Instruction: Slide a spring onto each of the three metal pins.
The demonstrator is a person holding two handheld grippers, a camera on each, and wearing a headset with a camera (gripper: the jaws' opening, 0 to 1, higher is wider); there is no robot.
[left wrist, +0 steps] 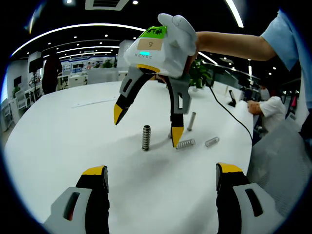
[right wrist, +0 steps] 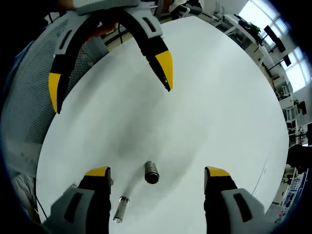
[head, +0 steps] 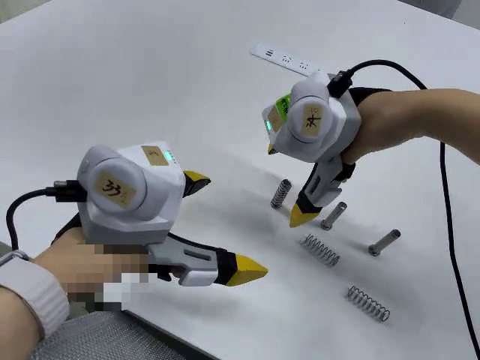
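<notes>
In the head view, the left gripper (head: pixel 222 223) sits at the lower left with its yellow-tipped jaws spread wide and nothing between them. The right gripper (head: pixel 287 182) hangs from the upper right, tips pointing down at the white table (head: pixel 150 82), its jaws also parted and holding nothing.

An upright spring (head: pixel 281 193) stands just right of centre, between the right gripper's two tips. From above, in the right gripper view, it shows a dark core that may be a pin inside it, but the view is too small to be sure. One lower jaw tip comes down close beside a metal pin (head: pixel 334 215) lying on its side, crowding it. A second pin (head: pixel 384 242) lies further right, apart from the first. A loose spring (head: pixel 320 250) lies flat just below the first pin, and a second spring (head: pixel 367 303) lies near the lower right.

A white power strip (head: pixel 285 58) rests at the top centre, well away from the parts. A black cable (head: pixel 448 210) trails from the right gripper down the right edge. Grey mesh fabric (head: pixel 97 337) shows at the bottom left, off the table.
</notes>
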